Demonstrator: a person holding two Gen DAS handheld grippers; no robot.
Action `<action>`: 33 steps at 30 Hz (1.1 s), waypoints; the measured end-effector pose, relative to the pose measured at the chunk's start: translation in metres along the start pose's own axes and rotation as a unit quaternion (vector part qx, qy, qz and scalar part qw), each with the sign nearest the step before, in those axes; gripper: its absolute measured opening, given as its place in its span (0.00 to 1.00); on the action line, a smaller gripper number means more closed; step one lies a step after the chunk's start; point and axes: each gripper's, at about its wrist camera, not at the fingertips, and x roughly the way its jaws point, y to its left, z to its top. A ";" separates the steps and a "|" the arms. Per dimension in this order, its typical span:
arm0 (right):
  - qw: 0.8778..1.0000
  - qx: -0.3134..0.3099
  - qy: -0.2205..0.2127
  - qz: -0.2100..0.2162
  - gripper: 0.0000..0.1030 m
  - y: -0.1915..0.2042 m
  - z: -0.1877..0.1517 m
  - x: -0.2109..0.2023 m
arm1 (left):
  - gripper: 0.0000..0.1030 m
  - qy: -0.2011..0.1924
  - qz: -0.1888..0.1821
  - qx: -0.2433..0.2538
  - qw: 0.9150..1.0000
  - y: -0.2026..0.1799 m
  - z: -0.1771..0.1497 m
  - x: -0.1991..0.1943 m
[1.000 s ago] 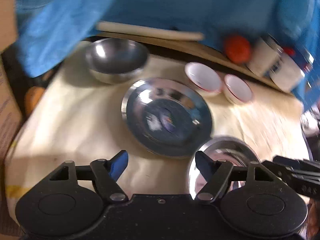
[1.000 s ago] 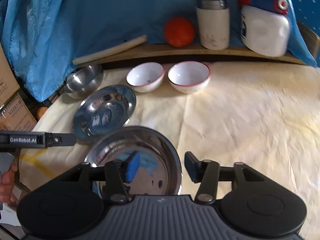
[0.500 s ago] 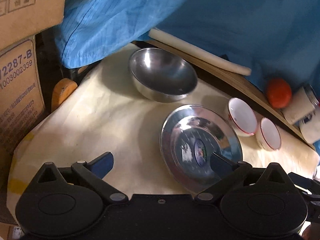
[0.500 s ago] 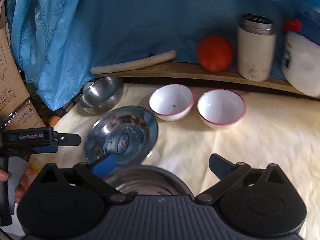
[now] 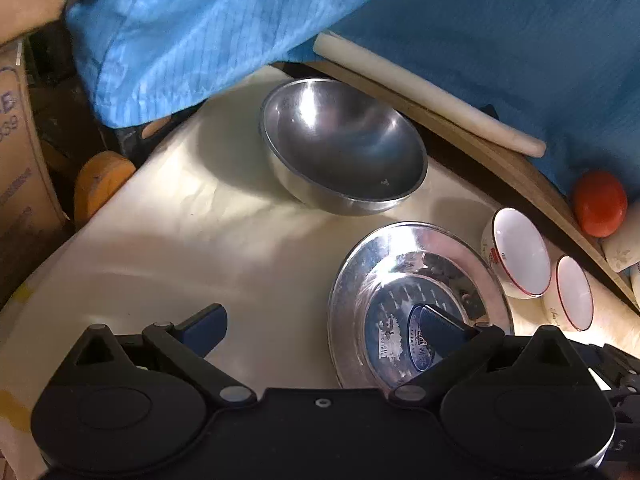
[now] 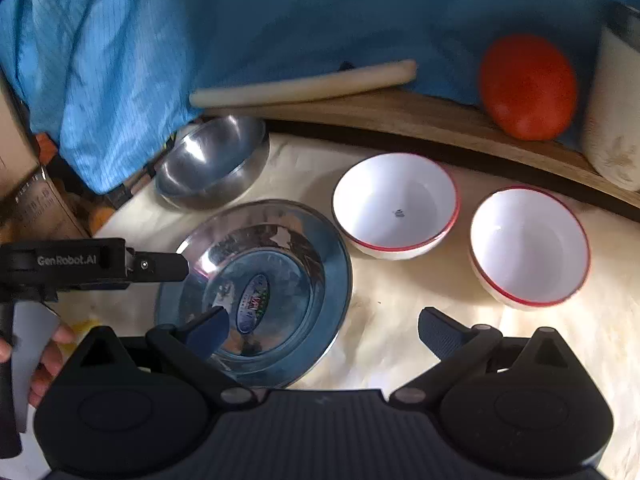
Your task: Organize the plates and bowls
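Bare cloth (image 5: 224, 248) left of plate (image 5: 400, 264) — steel bowl (image 5: 344, 144) behind.

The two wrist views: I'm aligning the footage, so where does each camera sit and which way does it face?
Left wrist: on the open left gripper, looking forward and down at the steel bowl and steel plate; its own fingers show.
Right wrist: on the open right gripper, facing the plate, two white bowls and the tomato; the left gripper and hand show.
Shared: bowl, plate, white bowls, tomato.
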 end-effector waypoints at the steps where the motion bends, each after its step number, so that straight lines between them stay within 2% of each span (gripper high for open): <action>1: 1.000 -0.002 0.003 0.000 1.00 0.000 0.001 0.002 | 0.99 0.004 -0.001 0.000 1.000 0.000 0.000 0.002; 6: 1.000 -0.010 0.010 0.002 0.95 -0.002 0.002 0.011 | 0.99 0.014 0.004 0.000 1.000 -0.001 0.000 0.010; 11: 1.000 -0.012 0.016 0.009 0.81 -0.003 0.003 0.015 | 0.99 0.017 0.001 0.007 1.000 -0.004 0.002 0.014; 19: 1.000 -0.007 0.019 0.016 0.67 -0.003 0.003 0.017 | 0.96 0.022 -0.015 0.021 0.999 -0.009 0.001 0.013; 25: 1.000 0.003 0.018 0.019 0.58 -0.002 0.001 0.018 | 0.80 0.019 -0.022 0.034 0.999 -0.013 0.000 0.015; 28: 1.000 0.008 0.019 0.021 0.49 -0.001 0.001 0.018 | 0.74 0.018 -0.024 0.031 0.999 -0.012 0.000 0.015; 33: 1.000 0.014 0.017 0.015 0.40 -0.001 0.001 0.017 | 0.47 0.017 -0.026 0.039 0.999 -0.011 0.000 0.013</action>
